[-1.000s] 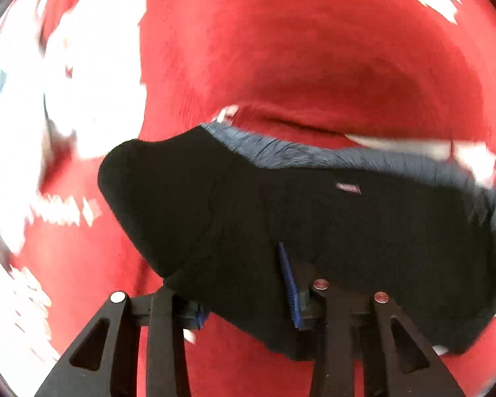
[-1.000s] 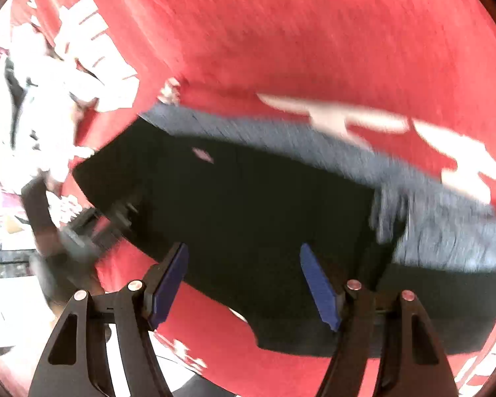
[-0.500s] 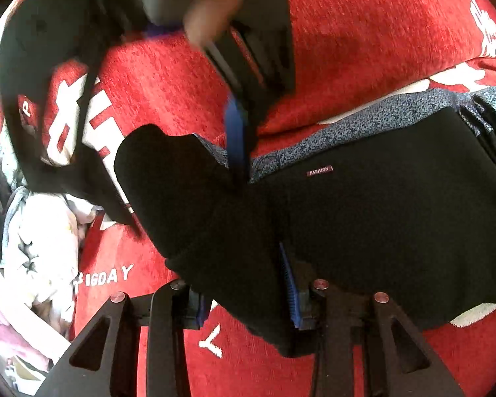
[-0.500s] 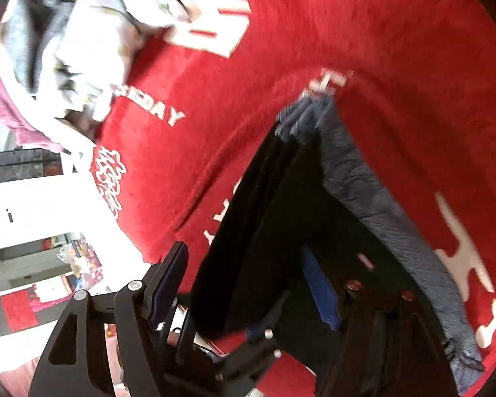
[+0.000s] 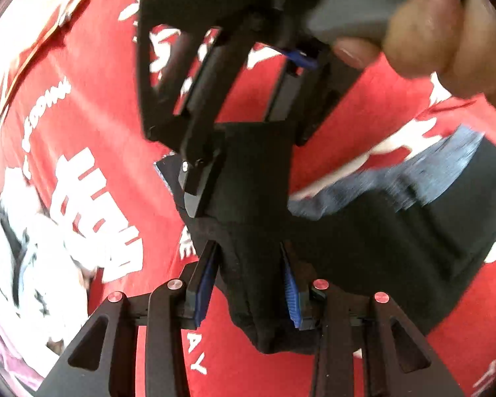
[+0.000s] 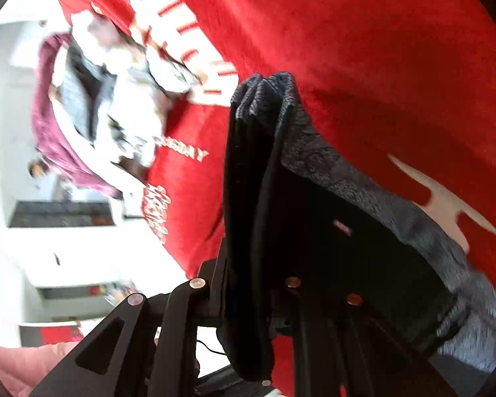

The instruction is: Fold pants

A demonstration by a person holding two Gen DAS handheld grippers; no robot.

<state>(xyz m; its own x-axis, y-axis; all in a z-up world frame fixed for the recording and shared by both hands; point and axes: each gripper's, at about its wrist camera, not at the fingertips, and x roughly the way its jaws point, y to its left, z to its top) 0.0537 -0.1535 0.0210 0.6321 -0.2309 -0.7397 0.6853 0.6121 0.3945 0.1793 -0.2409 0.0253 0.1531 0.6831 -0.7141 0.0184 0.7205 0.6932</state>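
The black pants [image 5: 363, 248] with a grey waistband [image 5: 430, 172] hang partly lifted over a red blanket [image 5: 99, 115]. My left gripper [image 5: 248, 281] is shut on a bunched black corner, blue pads pressing both sides. Just above it my right gripper [image 5: 248, 172], held by a hand [image 5: 446, 39], comes down from the top. Its jaws are closing, with a flat fold of the same black fabric between them. In the right wrist view the pants [image 6: 314, 231] drape in stacked folds over my right gripper [image 6: 248, 284] and hide its pads. The waistband [image 6: 314, 152] runs off to the lower right.
The red blanket [image 6: 380, 49] with white lettering covers the surface. A heap of other clothes [image 6: 99, 99], white, grey and maroon, lies at its left edge, also seen as the clothes heap [image 5: 23, 248]. Beyond the blanket's edge are a white floor and furniture [image 6: 49, 248].
My right gripper, open a second ago, swung in beside the left one and closed on the black fabric. The left gripper kept its grip and rose, pulling the corner up and rolling.
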